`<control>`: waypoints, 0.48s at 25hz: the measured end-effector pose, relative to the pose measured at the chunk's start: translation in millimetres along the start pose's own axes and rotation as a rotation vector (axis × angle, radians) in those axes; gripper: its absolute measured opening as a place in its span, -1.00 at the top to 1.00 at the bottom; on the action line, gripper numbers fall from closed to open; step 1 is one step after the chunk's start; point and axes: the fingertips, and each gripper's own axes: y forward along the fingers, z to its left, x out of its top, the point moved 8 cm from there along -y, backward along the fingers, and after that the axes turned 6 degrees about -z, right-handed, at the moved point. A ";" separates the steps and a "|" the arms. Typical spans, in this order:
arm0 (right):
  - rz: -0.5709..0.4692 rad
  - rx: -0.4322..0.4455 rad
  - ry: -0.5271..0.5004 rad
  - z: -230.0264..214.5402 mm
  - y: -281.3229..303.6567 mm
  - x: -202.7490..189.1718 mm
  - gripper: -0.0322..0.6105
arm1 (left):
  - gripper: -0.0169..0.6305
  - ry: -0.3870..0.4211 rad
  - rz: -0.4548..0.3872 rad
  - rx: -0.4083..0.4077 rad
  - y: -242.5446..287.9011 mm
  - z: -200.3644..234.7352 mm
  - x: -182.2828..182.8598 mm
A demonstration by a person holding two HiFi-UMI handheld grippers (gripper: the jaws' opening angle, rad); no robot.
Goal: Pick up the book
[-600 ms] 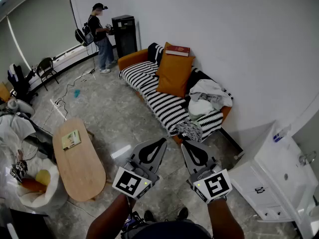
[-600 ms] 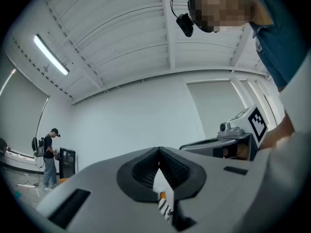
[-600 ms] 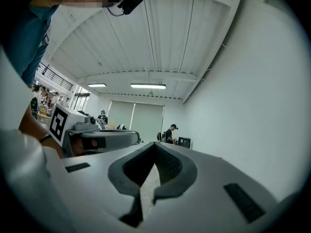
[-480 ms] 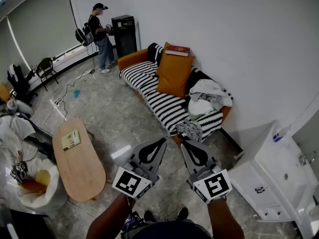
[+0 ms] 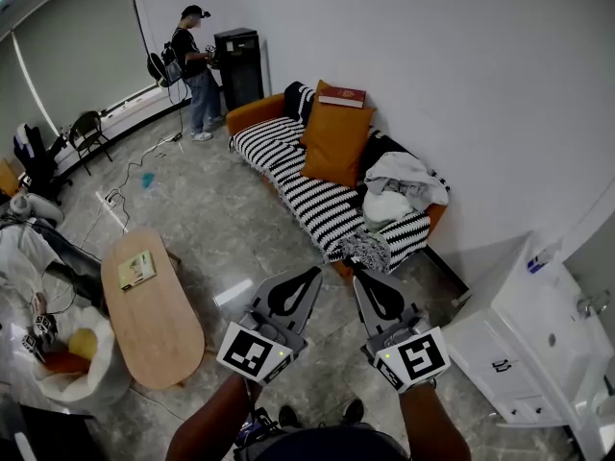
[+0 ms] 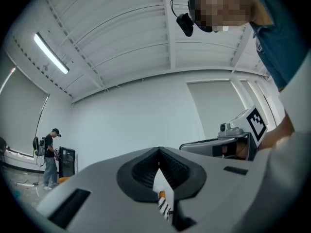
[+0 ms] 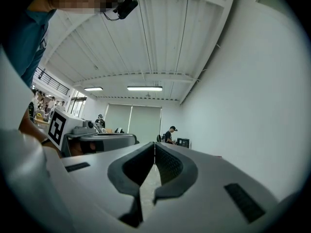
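A dark red book (image 5: 342, 96) lies flat on top of an orange cushion (image 5: 334, 144) on the striped sofa (image 5: 306, 190) against the far wall. A second, greenish book (image 5: 136, 269) lies on the oval wooden table (image 5: 159, 327) at the left. I hold both grippers side by side, low in the head view and far short of the sofa. The left gripper (image 5: 317, 270) (image 6: 159, 149) is shut with nothing in it. The right gripper (image 5: 357, 275) (image 7: 154, 143) is shut too, its jaws meeting at the tips, empty. Both point roughly level into the room.
Crumpled clothes (image 5: 399, 190) are piled on the sofa's right end. A white cabinet (image 5: 533, 339) stands at the right. A person (image 5: 195, 70) stands by a black unit (image 5: 239, 65) at the back. Cables (image 5: 125, 185) trail over the grey floor; bags and clutter (image 5: 58, 349) sit at the left.
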 end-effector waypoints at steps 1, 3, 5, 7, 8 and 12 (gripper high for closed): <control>-0.001 -0.002 0.003 -0.3 -0.3 -0.1 0.86 | 0.93 0.000 0.000 0.000 0.0 0.1 0.3; -0.001 -0.006 0.007 -0.8 -0.6 -0.1 0.86 | 0.94 0.000 0.000 -0.002 0.3 0.1 0.7; -0.001 -0.011 0.008 -2.1 -0.9 -0.7 0.86 | 0.94 -0.002 0.005 -0.005 1.3 -0.2 -0.2; -0.003 -0.013 0.008 -4.0 -2.2 -1.3 0.86 | 0.94 -0.007 0.018 -0.008 3.0 -1.7 -1.9; -0.004 -0.013 0.007 -5.7 -3.4 -1.7 0.86 | 0.94 -0.007 0.023 -0.008 4.8 -2.6 -3.2; -0.010 -0.004 0.006 -18.8 -13.6 -3.6 0.86 | 0.93 0.009 0.025 -0.001 18.9 -10.7 -9.9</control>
